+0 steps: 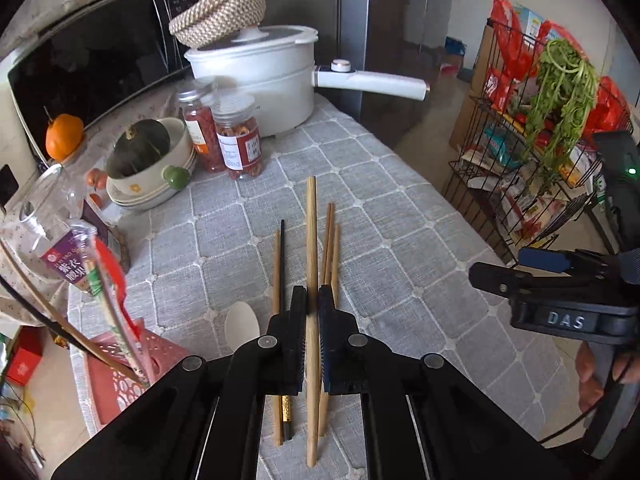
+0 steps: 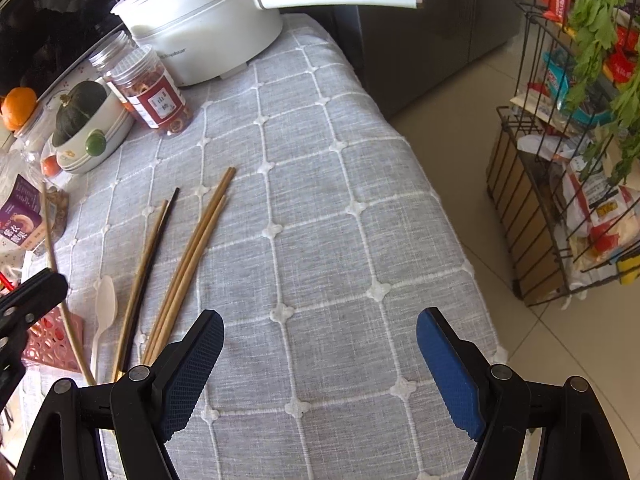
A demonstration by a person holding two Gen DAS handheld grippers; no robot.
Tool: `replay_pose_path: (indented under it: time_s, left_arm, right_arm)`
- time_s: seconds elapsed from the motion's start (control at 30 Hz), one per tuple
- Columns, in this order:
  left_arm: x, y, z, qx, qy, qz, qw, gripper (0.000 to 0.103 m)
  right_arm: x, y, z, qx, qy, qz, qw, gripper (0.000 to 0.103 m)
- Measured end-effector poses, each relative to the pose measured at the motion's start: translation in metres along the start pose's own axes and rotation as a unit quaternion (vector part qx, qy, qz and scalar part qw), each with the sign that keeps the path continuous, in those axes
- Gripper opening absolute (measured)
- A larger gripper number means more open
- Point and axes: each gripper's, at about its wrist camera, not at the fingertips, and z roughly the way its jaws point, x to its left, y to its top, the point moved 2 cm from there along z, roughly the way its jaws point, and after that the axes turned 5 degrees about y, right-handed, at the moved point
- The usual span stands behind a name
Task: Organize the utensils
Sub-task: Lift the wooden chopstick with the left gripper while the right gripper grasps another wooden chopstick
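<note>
My left gripper (image 1: 313, 300) is shut on a long pale wooden chopstick (image 1: 311, 240) and holds it above the grey checked tablecloth (image 1: 380, 240). Below it lie two brown chopsticks (image 1: 331, 240), a brown and a black chopstick (image 1: 279, 264) and a white plastic spoon (image 1: 241, 320). A pink perforated basket (image 1: 116, 376) at the lower left holds several sticks. My right gripper (image 2: 320, 344) is open and empty over the cloth, right of the chopsticks (image 2: 192, 256) and spoon (image 2: 105, 312); it also shows in the left wrist view (image 1: 560, 292).
A white electric pot (image 1: 256, 84) with a long handle stands at the back, with two jars (image 1: 236, 140), a bowl holding a dark squash (image 1: 148, 160), a microwave (image 1: 80, 60) and a snack bag (image 1: 68, 264). A wire rack (image 1: 540, 140) stands beyond the table's right edge.
</note>
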Motion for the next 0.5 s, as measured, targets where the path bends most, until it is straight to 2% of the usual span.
replay_pose_path:
  time_s: [0.23,0.5]
  left_arm:
    - [0.029,-0.029,-0.066,-0.064,-0.016,-0.031,0.9973,0.006]
    - [0.068,-0.050,-0.085,-0.085,-0.025,-0.072,0.9935,0.006]
  right_arm:
    - [0.027,-0.003,0.008,0.002,0.005,-0.010,1.000,0.084]
    - [0.052,-0.003,0.041,0.027,-0.003,-0.021,0.999,0.084]
